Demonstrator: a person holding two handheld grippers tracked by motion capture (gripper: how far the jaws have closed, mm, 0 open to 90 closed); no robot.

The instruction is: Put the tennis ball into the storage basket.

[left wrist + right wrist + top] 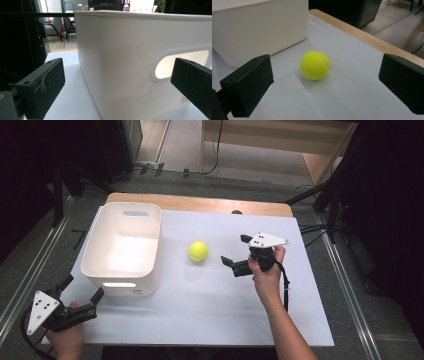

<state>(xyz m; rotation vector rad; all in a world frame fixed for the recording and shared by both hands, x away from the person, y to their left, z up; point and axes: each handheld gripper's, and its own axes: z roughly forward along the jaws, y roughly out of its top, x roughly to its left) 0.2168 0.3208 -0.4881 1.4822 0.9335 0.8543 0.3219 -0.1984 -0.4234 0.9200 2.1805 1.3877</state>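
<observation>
A yellow tennis ball point(198, 251) point(315, 65) lies on the white table sheet, right of a white plastic bin point(122, 251) point(130, 57) point(257, 27). My right gripper point(236, 251) point(324, 87) is open just right of the ball, jaws pointing at it, with the ball ahead between them and untouched. My left gripper point(81, 288) point(117, 87) is open at the table's front left corner, facing the bin's near wall and its handle slot point(180, 63). Nothing is held in either gripper.
The white sheet point(210, 290) covers a wooden table whose far edge point(200, 202) shows. Metal rails point(350, 285) run along both sides on the floor. Dark stands and cables sit beyond the table.
</observation>
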